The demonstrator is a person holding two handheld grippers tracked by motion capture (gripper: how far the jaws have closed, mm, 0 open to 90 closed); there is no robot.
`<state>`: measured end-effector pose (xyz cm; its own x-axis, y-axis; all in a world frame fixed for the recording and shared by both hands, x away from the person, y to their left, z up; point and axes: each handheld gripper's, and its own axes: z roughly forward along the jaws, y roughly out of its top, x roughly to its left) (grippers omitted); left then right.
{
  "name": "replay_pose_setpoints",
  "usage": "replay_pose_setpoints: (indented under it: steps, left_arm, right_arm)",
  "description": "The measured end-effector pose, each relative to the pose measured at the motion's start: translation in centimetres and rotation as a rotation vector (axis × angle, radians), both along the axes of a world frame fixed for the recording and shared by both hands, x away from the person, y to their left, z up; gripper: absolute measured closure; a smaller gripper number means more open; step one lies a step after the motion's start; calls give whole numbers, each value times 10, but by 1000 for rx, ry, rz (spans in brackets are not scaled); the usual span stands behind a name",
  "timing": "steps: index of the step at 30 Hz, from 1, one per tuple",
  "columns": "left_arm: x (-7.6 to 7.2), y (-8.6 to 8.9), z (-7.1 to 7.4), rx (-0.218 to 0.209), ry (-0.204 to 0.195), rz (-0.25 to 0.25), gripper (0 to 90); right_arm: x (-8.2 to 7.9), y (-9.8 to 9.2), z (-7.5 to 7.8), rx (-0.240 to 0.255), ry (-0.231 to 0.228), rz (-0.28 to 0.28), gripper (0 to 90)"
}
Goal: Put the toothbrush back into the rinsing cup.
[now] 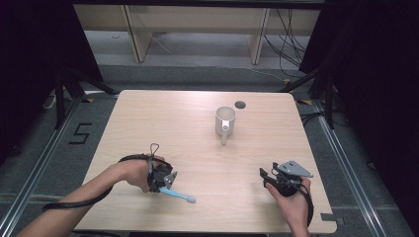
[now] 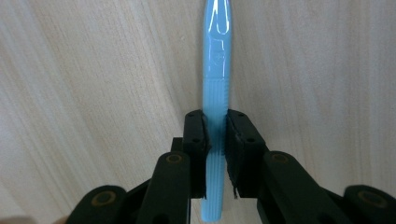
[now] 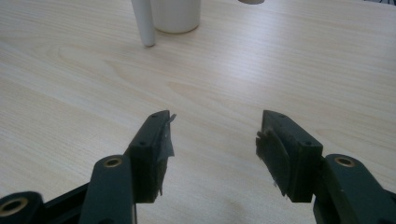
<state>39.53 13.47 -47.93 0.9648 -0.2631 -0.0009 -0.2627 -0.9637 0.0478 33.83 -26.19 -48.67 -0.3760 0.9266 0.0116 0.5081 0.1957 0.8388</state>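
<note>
Toothbrush (image 1: 177,195), light blue, pinched by its ribbed handle in the left claw (image 2: 215,140), lying low over the worktop's (image 1: 197,123) near-left part, head pointing right. Left hand (image 1: 141,173) grips from the left, forearm entering bottom-left. Right claw (image 3: 215,140), jaws spread with nothing between them, rests near-right in the right hand (image 1: 291,200). White mug (image 1: 225,121) stands mid-worktop, handle toward the person. Pale wood-grain worktop; grey floor, dark surrounds.

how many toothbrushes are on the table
1. A blue toothbrush lies near the front left of the table, its handle clamped in the left gripper. The white mug's inside isn't fully visible, so another could be hidden there.
</note>
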Motion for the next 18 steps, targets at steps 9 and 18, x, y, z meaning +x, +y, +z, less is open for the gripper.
replay_pose_setpoints:
  steps: [9, 18]
  left_arm:
    - [-1, 2, 0, -23, 11, 16, 784]
    - [-1, 8, 7, -103, 22, 37, 784]
  right_arm:
    - [2, -3, -1, -24, -30, 8, 443]
    - [2, -2, -1, -21, -13, 8, 442]
